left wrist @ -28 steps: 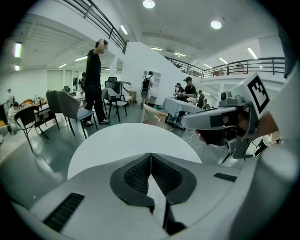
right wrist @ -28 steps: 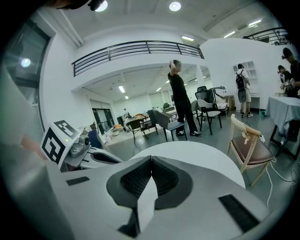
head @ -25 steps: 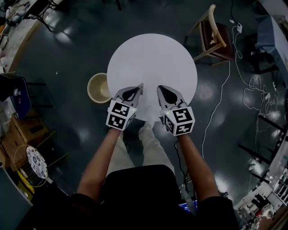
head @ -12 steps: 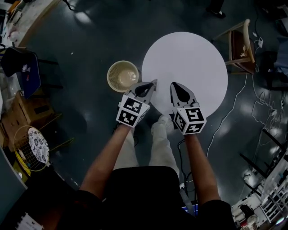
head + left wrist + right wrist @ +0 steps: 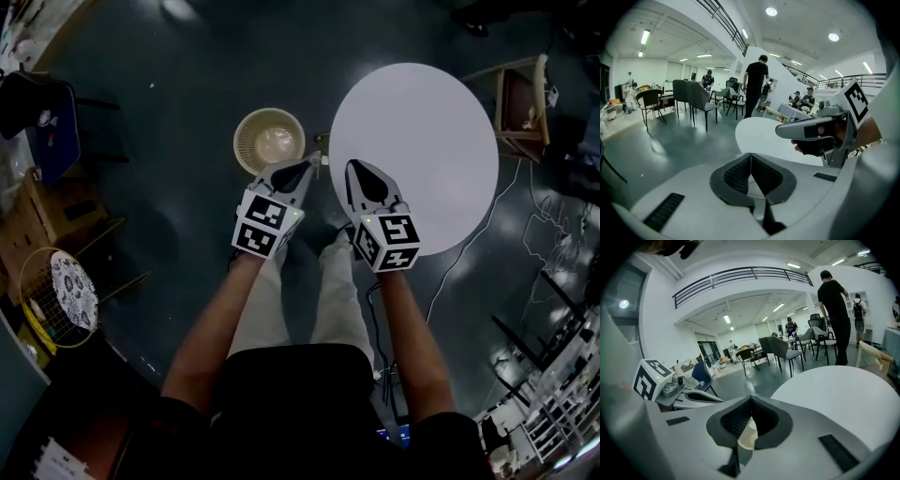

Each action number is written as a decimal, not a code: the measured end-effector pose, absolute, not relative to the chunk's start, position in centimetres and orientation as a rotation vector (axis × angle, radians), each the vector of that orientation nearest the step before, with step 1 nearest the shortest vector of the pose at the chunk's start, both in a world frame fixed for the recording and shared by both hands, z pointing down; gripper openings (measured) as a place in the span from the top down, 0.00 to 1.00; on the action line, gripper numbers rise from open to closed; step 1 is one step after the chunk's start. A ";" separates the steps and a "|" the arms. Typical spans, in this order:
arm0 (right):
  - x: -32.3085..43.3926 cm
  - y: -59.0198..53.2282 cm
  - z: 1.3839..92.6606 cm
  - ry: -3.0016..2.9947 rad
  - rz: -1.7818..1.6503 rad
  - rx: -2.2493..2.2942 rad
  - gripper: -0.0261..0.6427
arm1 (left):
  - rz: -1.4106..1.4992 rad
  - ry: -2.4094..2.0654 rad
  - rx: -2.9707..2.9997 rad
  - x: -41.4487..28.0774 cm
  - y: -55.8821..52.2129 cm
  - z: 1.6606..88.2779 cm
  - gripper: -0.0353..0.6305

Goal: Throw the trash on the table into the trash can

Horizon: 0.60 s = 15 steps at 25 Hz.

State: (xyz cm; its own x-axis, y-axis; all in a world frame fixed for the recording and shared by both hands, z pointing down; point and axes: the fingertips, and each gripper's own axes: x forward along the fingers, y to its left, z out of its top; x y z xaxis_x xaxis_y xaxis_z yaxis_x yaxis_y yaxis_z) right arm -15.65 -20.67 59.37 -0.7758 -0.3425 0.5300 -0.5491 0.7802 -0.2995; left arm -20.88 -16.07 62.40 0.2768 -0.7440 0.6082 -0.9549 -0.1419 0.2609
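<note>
The beige woven trash can [image 5: 270, 141] stands on the dark floor just left of the round white table [image 5: 414, 155], whose top shows no trash. My left gripper [image 5: 316, 160] is shut with nothing in it, its tip over the floor between can and table edge. My right gripper [image 5: 352, 167] is shut too and holds nothing, hanging at the table's near-left rim. In the left gripper view the pads [image 5: 751, 161] meet, with the table [image 5: 759, 133] beyond. In the right gripper view part of the trash can [image 5: 747, 437] shows below the closed pads [image 5: 751, 404].
A wooden chair [image 5: 518, 103] stands at the table's far right, and a white cable [image 5: 469, 246] trails over the floor. A blue chair [image 5: 42, 112] and cardboard boxes [image 5: 47, 211] are at the left. A person in black [image 5: 754, 86] walks beyond the table among grey chairs.
The head view has swung left: the table slid to the right and the trash can came toward the middle. Both grippers went from over the table to its left rim, staying shut.
</note>
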 end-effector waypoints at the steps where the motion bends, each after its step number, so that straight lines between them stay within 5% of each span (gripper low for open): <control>1: -16.4 -20.4 59.7 -2.514 0.622 0.662 0.94 | 0.444 -1.527 1.938 -21.6 -15.9 62.6 0.92; 15: -25.6 -15.3 66.3 -2.478 0.663 0.580 0.94 | 0.406 -1.545 1.828 -30.0 -10.9 70.1 0.92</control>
